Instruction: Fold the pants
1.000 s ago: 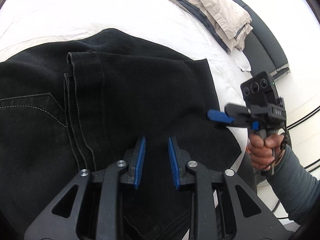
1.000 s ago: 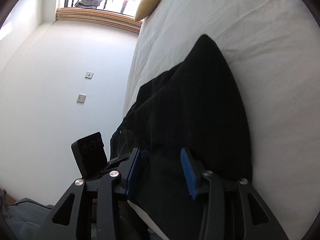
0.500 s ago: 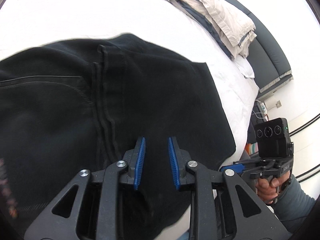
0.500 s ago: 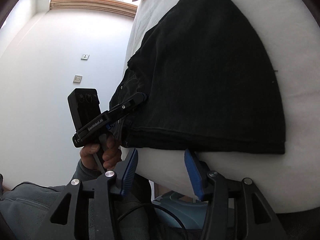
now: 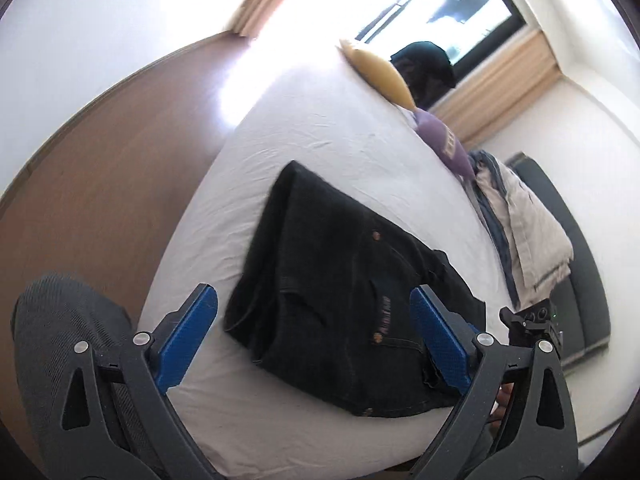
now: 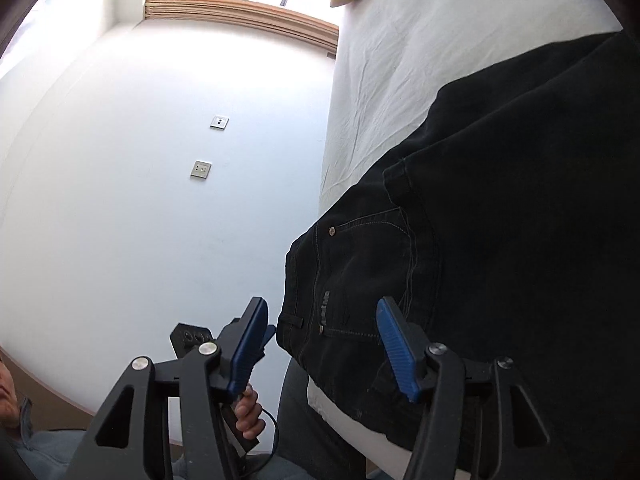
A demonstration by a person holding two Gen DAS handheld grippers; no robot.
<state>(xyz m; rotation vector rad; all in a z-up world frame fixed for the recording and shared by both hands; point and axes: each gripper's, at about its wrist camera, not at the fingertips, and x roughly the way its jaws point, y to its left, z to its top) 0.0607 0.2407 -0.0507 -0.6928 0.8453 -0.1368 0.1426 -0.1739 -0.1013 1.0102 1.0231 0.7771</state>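
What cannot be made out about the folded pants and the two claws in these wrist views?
- Pants: label lettering too small, both views.
- Pants' near edge: left wrist view, hidden behind the left claw.
- Pants' far end: right wrist view, cut off by the frame edge.
- Right claw: in the left wrist view, mostly hidden behind the left claw's finger.

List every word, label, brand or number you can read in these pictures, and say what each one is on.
Small patch on the black pants, near the waistband: lettering there, too blurred and sideways to read.
Purple pillow: a pale printed patch, too small to read.
Wall plates: no text visible.
Left gripper and right gripper: no markings visible.
Nothing in either view reads clearly.
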